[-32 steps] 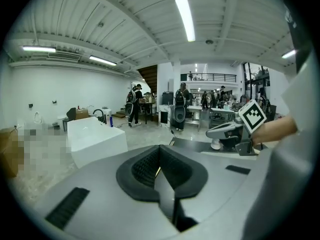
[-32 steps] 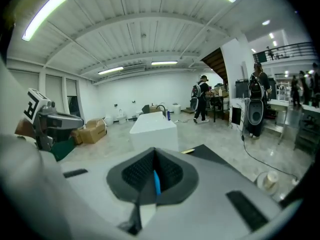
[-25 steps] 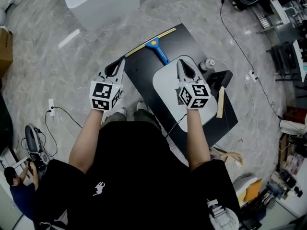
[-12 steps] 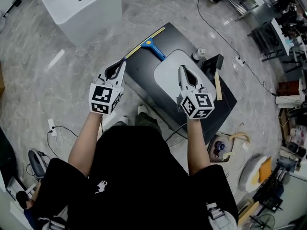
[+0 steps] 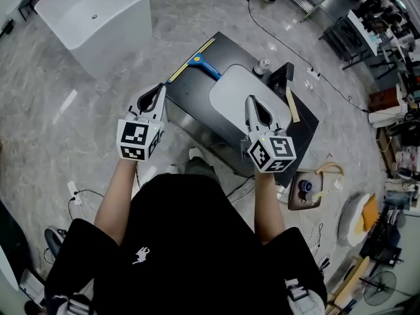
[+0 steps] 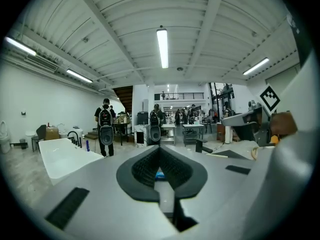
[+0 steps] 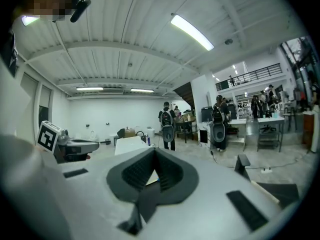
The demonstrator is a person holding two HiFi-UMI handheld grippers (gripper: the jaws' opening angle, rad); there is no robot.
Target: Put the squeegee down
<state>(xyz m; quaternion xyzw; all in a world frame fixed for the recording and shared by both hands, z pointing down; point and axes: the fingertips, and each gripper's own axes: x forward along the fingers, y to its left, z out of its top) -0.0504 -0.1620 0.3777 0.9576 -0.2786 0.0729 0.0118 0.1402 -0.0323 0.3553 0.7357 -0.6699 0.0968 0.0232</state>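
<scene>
1. The squeegee [image 5: 199,60] is seen lying on the far left corner of the black bench [image 5: 190,105]. A grey mat [image 5: 231,92] is just beside its handle, and a bottle [image 5: 263,65] is set at the far edge.
2. A white tub [image 5: 92,18] is seen on the floor, well apart from the bench.
3. The left tool [image 5: 159,89] and right tool [image 5: 249,100] are both closed and empty.
4. Both are held out level; the left is seen off the bench's left edge, the right over the mat's near end.

Noted tub [image 5: 92,18] cut off at upper left; found table [image 5: 191,96] partly hidden behind right gripper [image 5: 251,102]; could not identify clutter at right edge.
</scene>
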